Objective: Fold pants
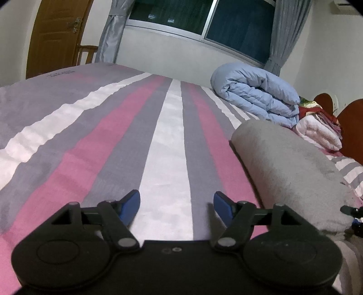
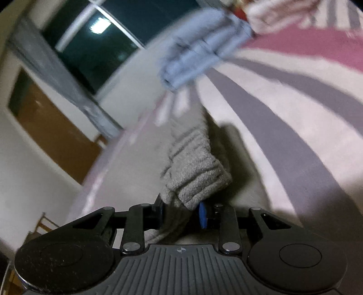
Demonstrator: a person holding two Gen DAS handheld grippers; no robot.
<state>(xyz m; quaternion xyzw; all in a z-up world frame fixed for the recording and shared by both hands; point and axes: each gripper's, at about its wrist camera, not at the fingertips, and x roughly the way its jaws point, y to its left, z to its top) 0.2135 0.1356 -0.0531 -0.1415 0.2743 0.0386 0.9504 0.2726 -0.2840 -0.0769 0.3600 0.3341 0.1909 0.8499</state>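
The left gripper (image 1: pixel 177 204) hangs low over the bed (image 1: pixel 68 140) with its jaws spread wide and nothing between the blue pads (image 1: pixel 130 205), only the white stripe of the striped sheet. Ahead of it the sheet runs flat and bare to the far edge of the bed, and to its left the cloth is just as free, so there is plenty of open room that way. To its right the grey pants (image 1: pixel 290 170) lie in a thick rounded fold on the sheet, running from near the gripper toward the headboard (image 1: pixel 349 118). Beyond them a rolled blue quilt (image 1: pixel 254 95) and a pink-and-white folded blanket (image 1: pixel 317 133) crowd the far right corner, close to the wall under the window (image 1: pixel 204 18). A wooden door (image 1: pixel 54 34) and a chair back stand past the bed on the left. The right gripper (image 2: pixel 181 213) is narrowed onto the ribbed hem of the pants (image 2: pixel 195 172), the knit bunched between its pads, and the cloth rises away from it over the sheet. This view is tilted and smeared, so the quilt (image 2: pixel 199 52) and the window (image 2: pixel 95 40) are blurred. How the rest of the pants lie beneath the gripper is hidden.
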